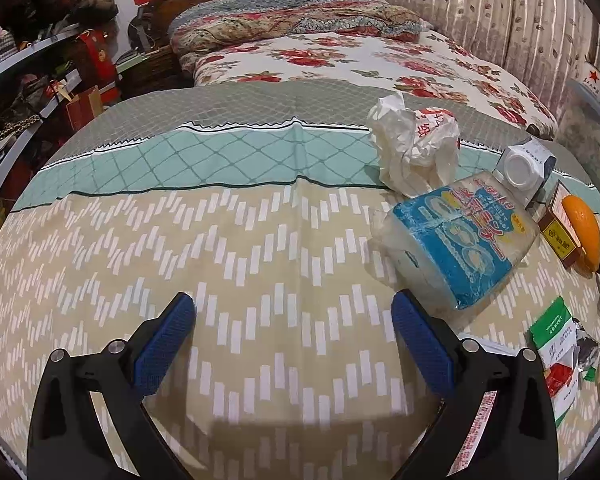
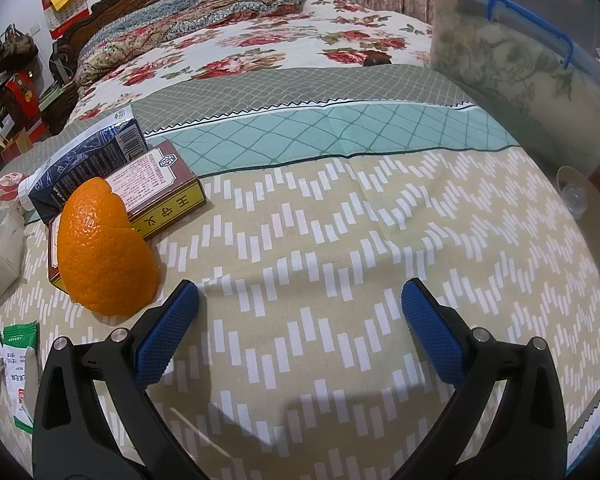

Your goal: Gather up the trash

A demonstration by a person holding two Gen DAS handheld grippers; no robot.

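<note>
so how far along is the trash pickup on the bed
Nothing looks collected yet. The left gripper and right gripper are both open and empty above the patterned bedspread. Still lying there: the crumpled white plastic bag, the clear blue-printed wrapper, the orange peel leaning on the red and yellow carton, the dark blue carton, and the green and white sachets.

A bed under a beige chevron sheet carries crumpled white paper, a blue-printed plastic bag, a milk carton, a red-and-yellow box, orange peel and green sachets.
</note>
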